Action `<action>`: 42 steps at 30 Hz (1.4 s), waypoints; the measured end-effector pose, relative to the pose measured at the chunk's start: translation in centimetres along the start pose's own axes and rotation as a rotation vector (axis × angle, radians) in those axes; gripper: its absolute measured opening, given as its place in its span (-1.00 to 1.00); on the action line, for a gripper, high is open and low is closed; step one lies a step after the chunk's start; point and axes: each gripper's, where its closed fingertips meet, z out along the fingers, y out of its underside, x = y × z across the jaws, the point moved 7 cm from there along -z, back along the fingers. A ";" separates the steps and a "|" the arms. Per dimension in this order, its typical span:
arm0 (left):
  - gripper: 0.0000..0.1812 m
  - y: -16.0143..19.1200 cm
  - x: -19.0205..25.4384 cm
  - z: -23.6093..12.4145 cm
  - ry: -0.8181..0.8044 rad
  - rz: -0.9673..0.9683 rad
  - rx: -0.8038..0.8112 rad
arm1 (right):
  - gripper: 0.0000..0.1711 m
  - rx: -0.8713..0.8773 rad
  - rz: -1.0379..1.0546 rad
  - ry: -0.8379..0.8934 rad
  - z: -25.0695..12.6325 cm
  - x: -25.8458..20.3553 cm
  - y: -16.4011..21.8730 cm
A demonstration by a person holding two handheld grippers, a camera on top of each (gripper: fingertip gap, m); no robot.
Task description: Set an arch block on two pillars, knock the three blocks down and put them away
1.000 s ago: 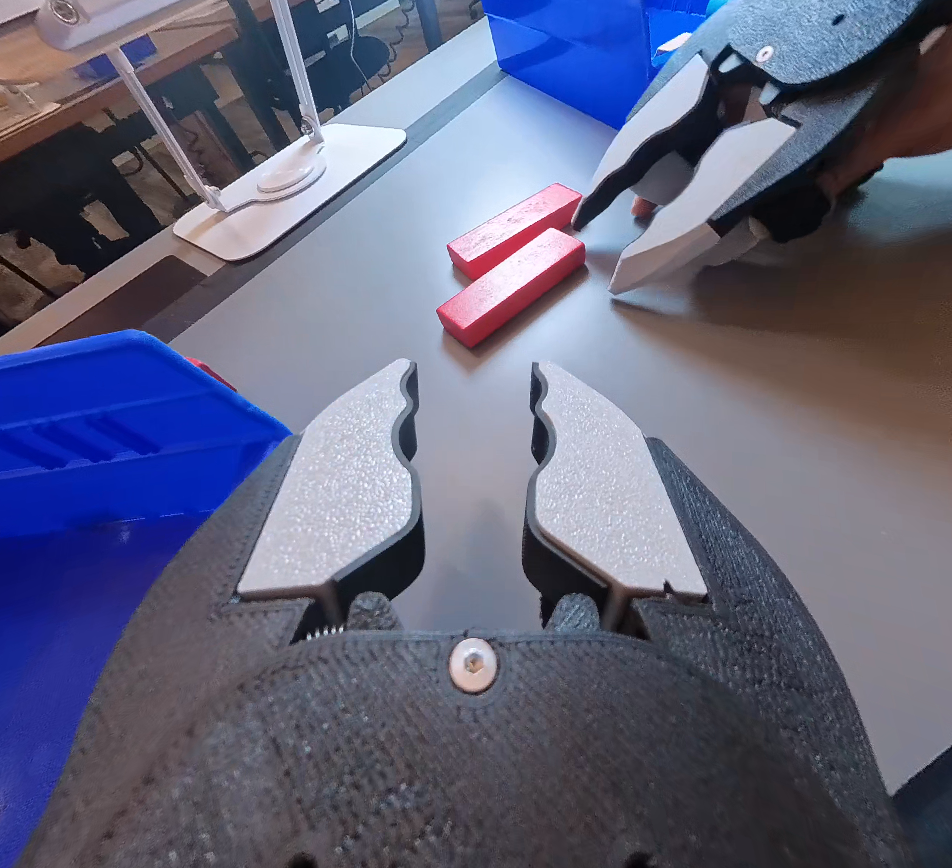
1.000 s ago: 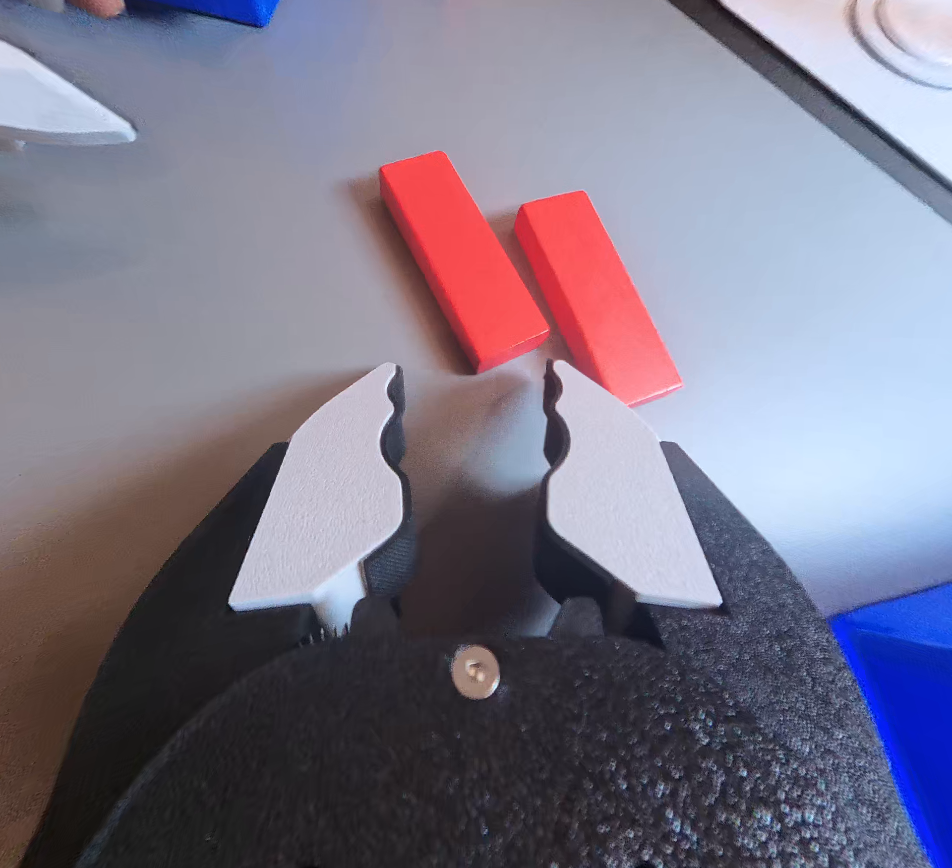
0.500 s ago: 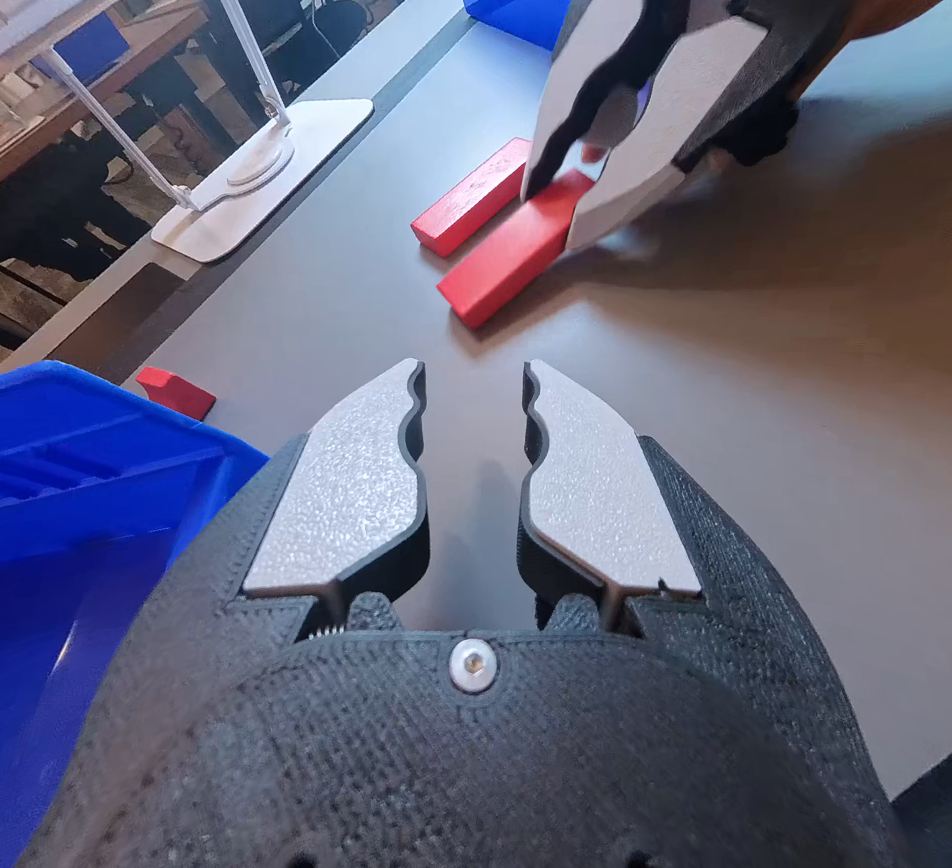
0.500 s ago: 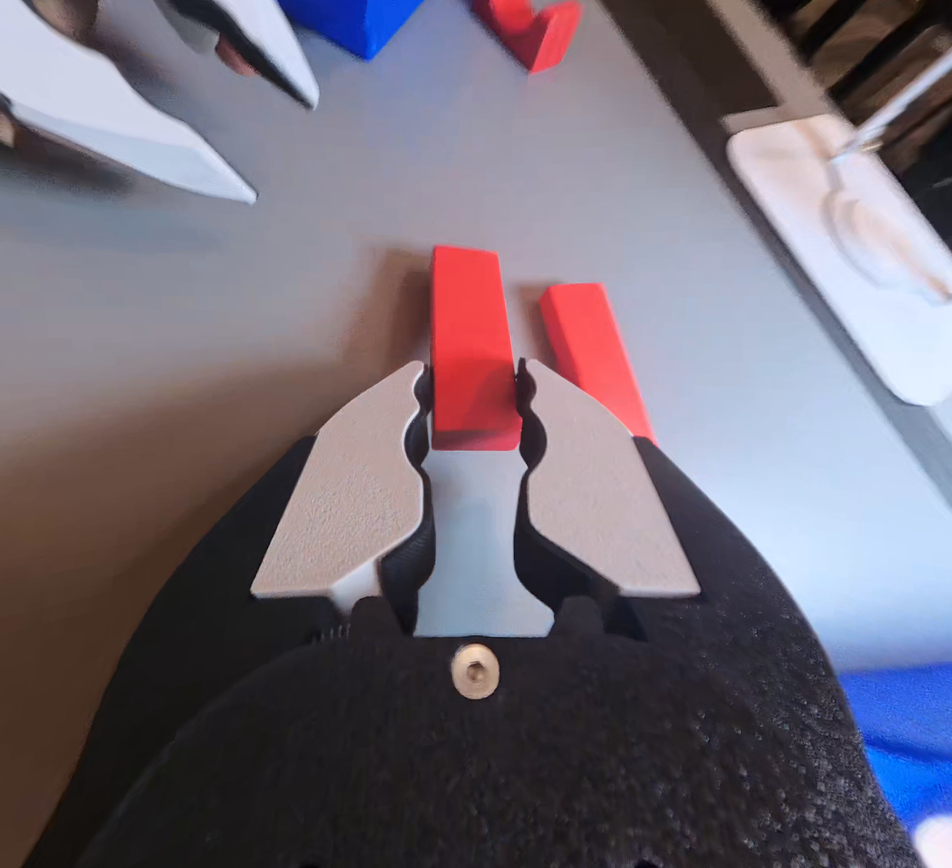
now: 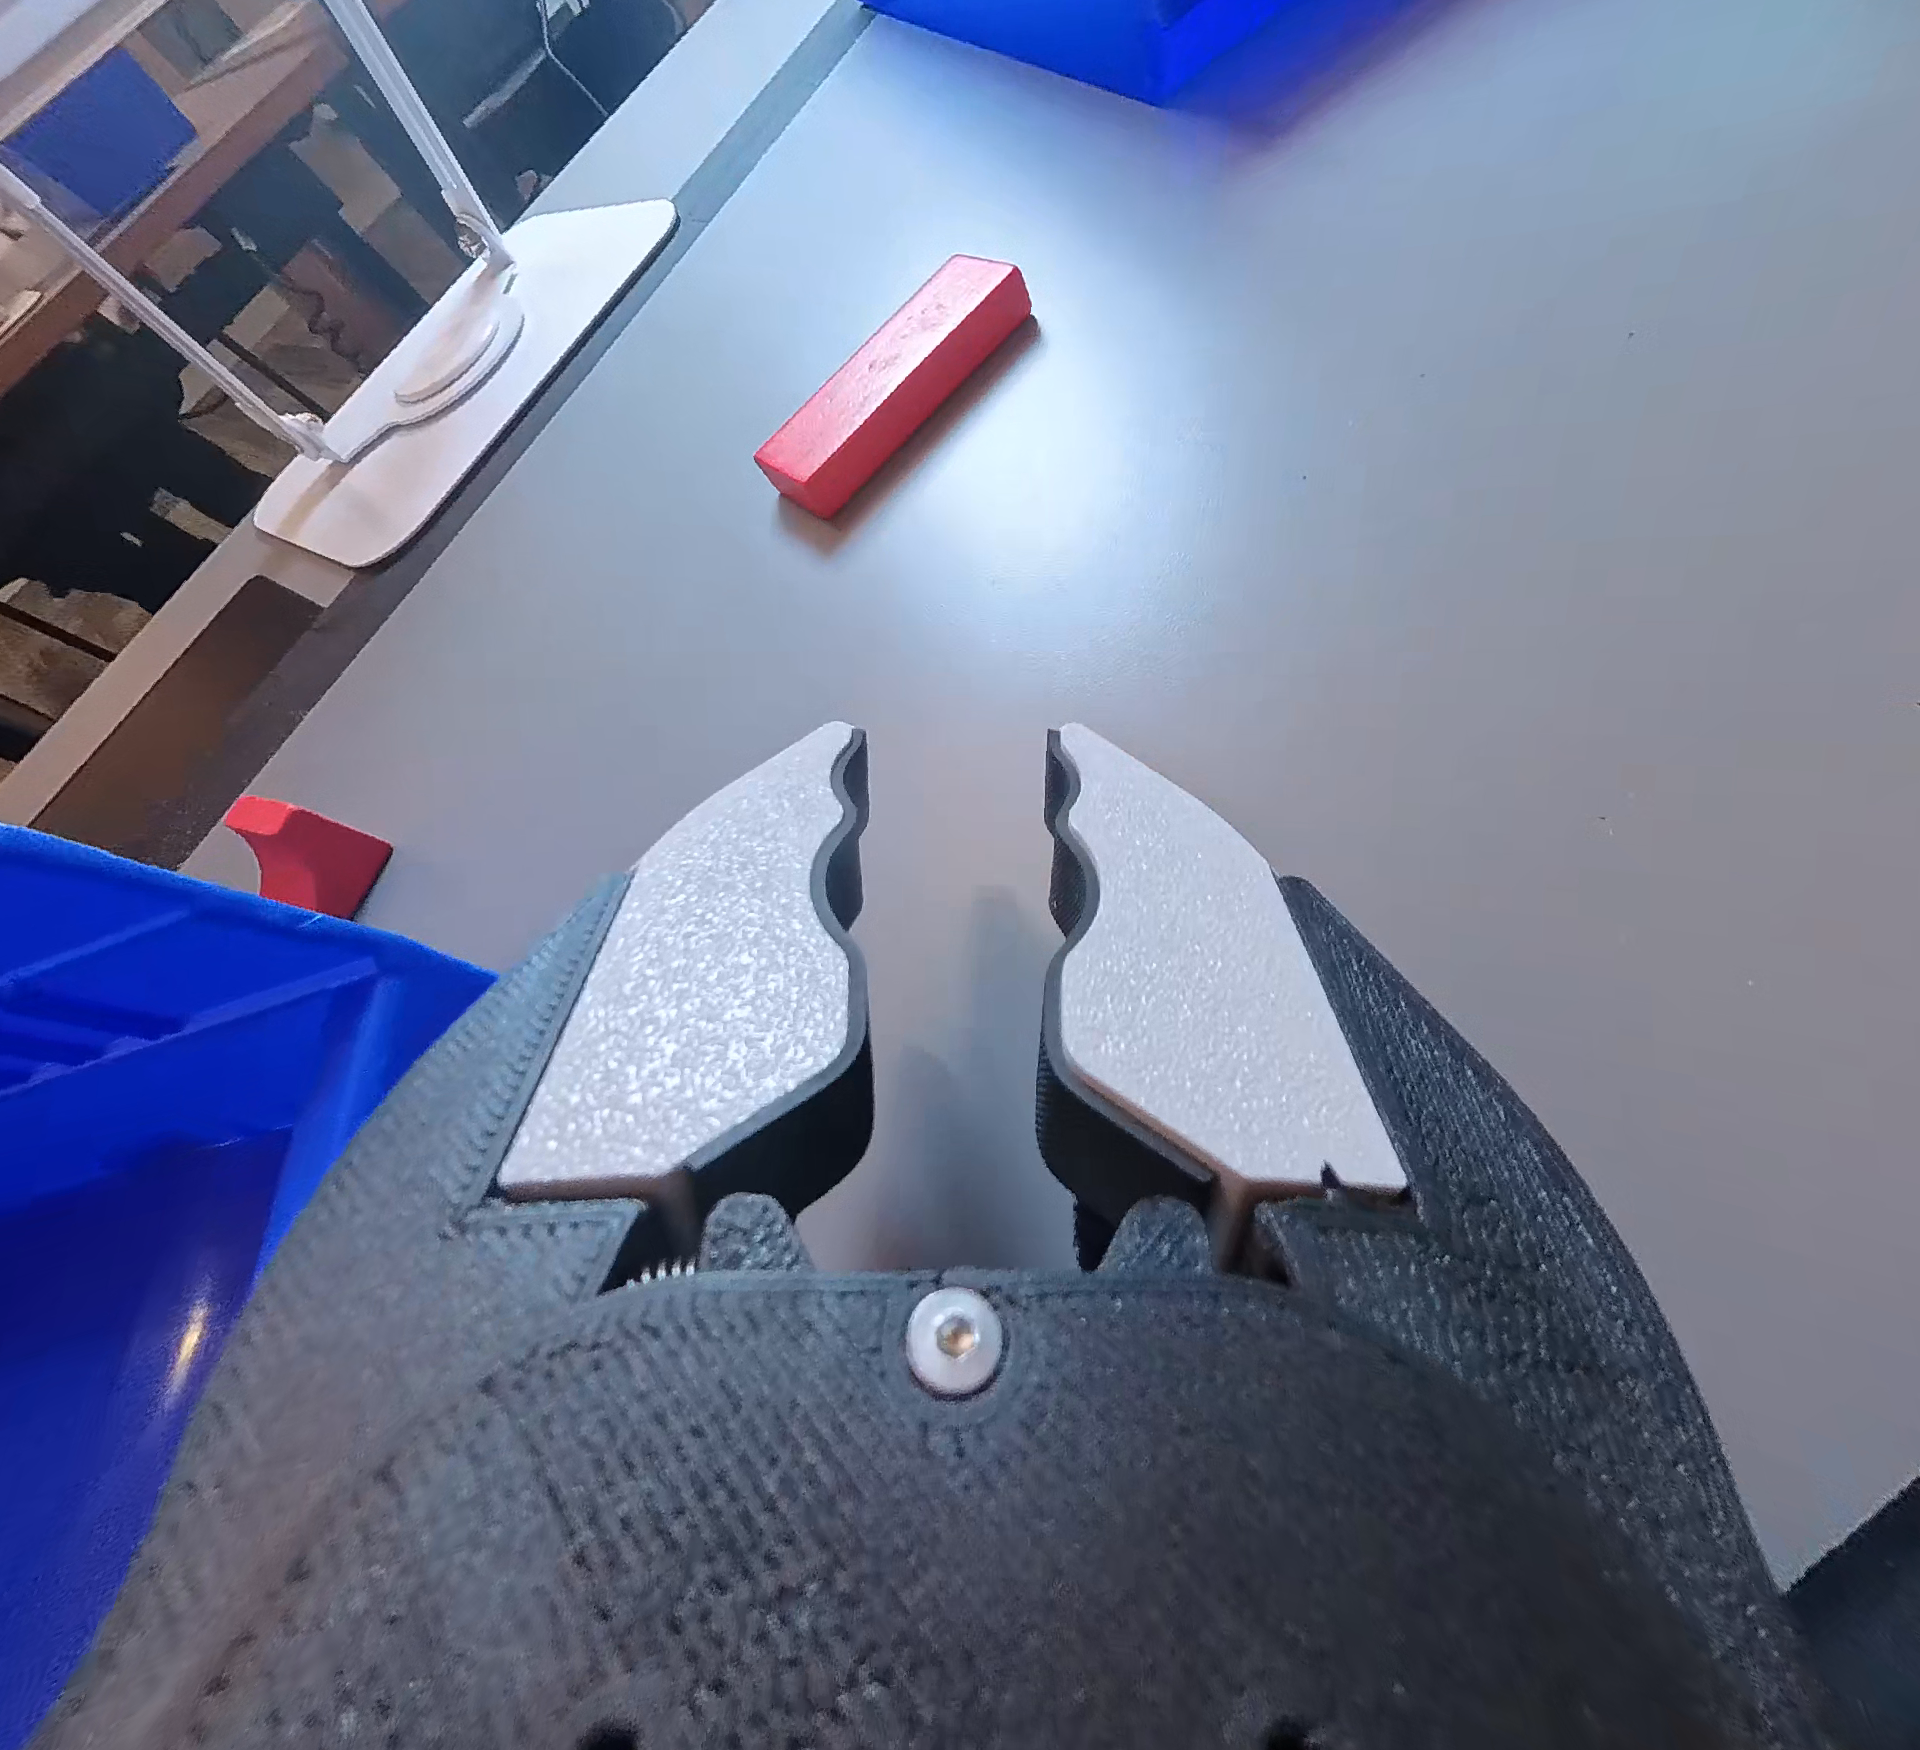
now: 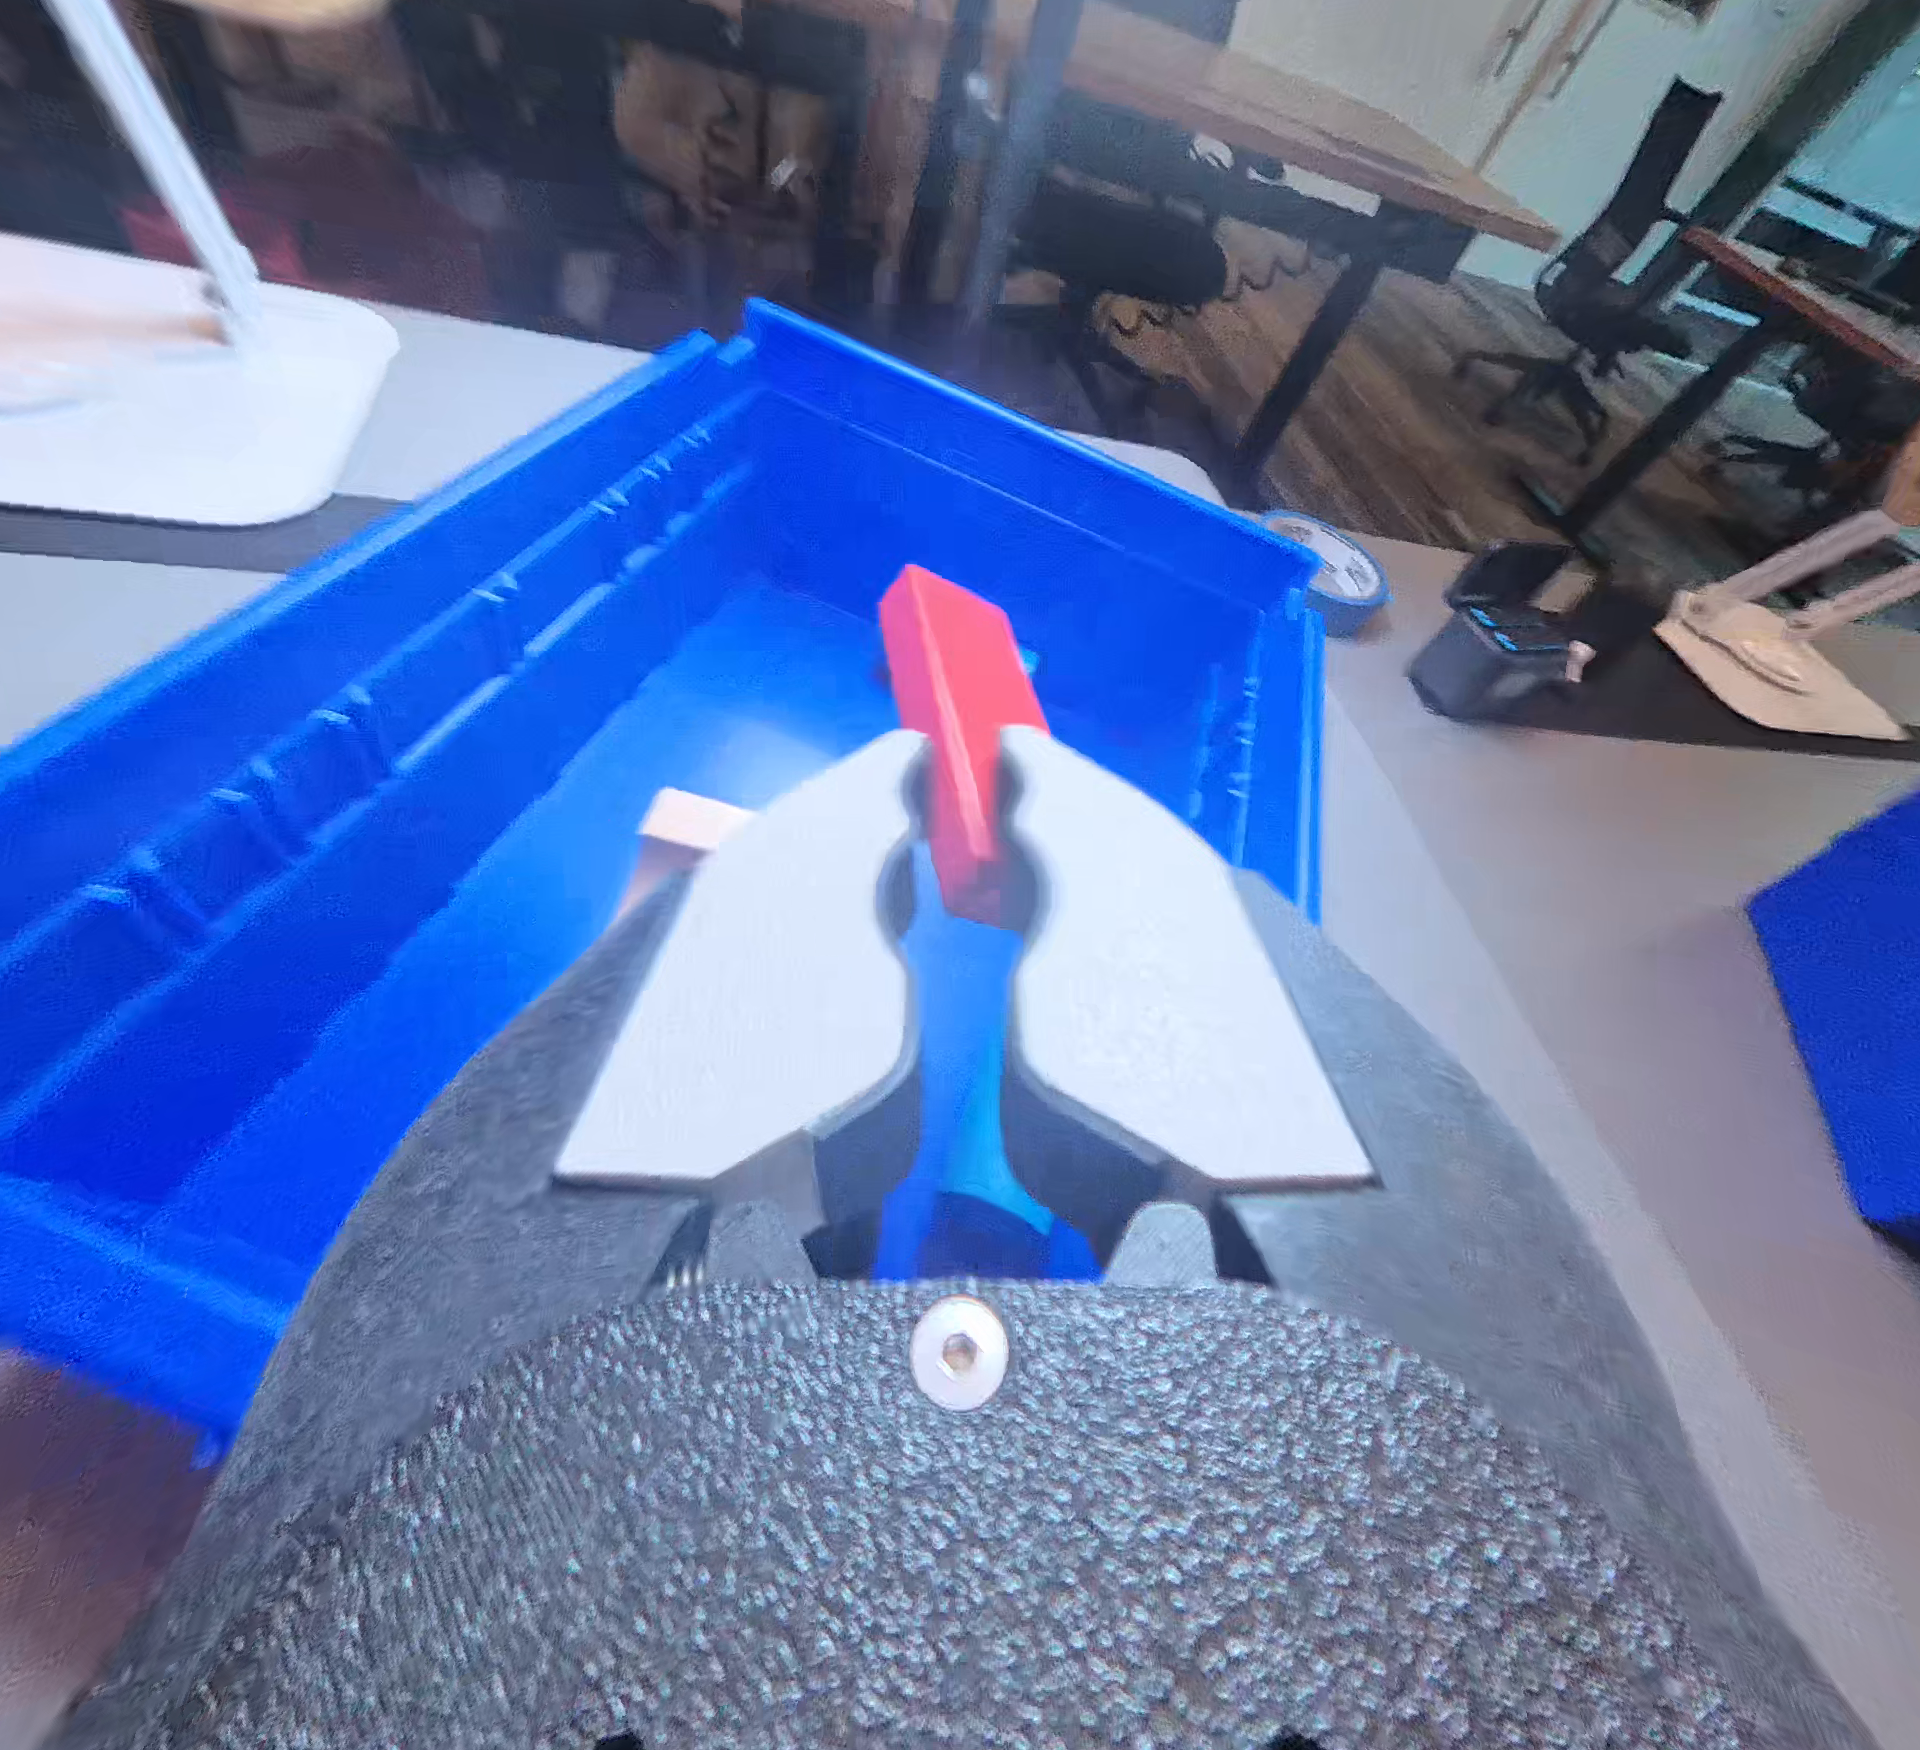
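Left wrist view: left gripper [image 5: 954, 744] hovering low over the grey surface [image 5: 1455, 557], fingers parted and empty. One red pillar block [image 5: 894, 386] lying flat ahead, well apart from the fingers; red arch block [image 5: 307, 853] on the surface just beside a near blue bin [image 5: 156, 1025]. Both yet to be stowed.

Right wrist view: right gripper [image 6: 964, 750] clamped on the other red pillar block [image 6: 961, 724], held over the open blue storage bin [image 6: 416, 661]. Not released yet. Judged: knock-down done, put-away barely begun.
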 end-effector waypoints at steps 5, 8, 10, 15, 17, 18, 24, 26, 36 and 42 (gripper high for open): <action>-0.64 0.1 0.0 0.0 0.001 0.005 -0.004 | -0.84 -0.091 -0.106 0.087 1.1 0.1 1.3; -0.64 0.1 0.1 0.0 0.003 0.016 -0.008 | -0.84 -0.027 -0.099 0.054 0.6 -0.5 0.7; -0.64 0.1 0.2 0.0 0.003 0.019 -0.007 | -0.80 0.051 -0.073 0.007 -0.1 -1.0 -0.2; -0.64 0.1 0.1 0.0 0.005 0.008 -0.008 | -0.72 0.323 -0.147 -0.360 -4.3 -6.5 -2.9; -0.64 0.1 0.1 0.0 0.006 0.009 -0.010 | -0.69 0.277 -0.218 -0.624 -6.1 -10.8 -2.4; -0.64 0.1 0.1 0.1 0.007 0.011 -0.011 | -0.66 0.228 -0.249 -0.726 -6.6 -13.0 -1.7; -0.65 0.0 0.4 0.0 0.015 0.022 -0.011 | -0.22 -0.081 -0.406 -0.920 -5.6 -21.1 4.0; -0.65 0.0 0.5 0.1 0.019 0.029 -0.013 | -0.17 -0.117 -0.431 -0.877 -4.2 -21.9 4.5; -0.65 0.0 0.8 0.2 0.029 0.052 -0.021 | -0.59 -0.244 -0.427 -0.978 -3.6 -22.8 5.1; -0.66 0.0 1.0 0.2 0.036 0.066 -0.022 | -1.00 0.108 -0.349 -0.922 -7.5 -19.5 0.4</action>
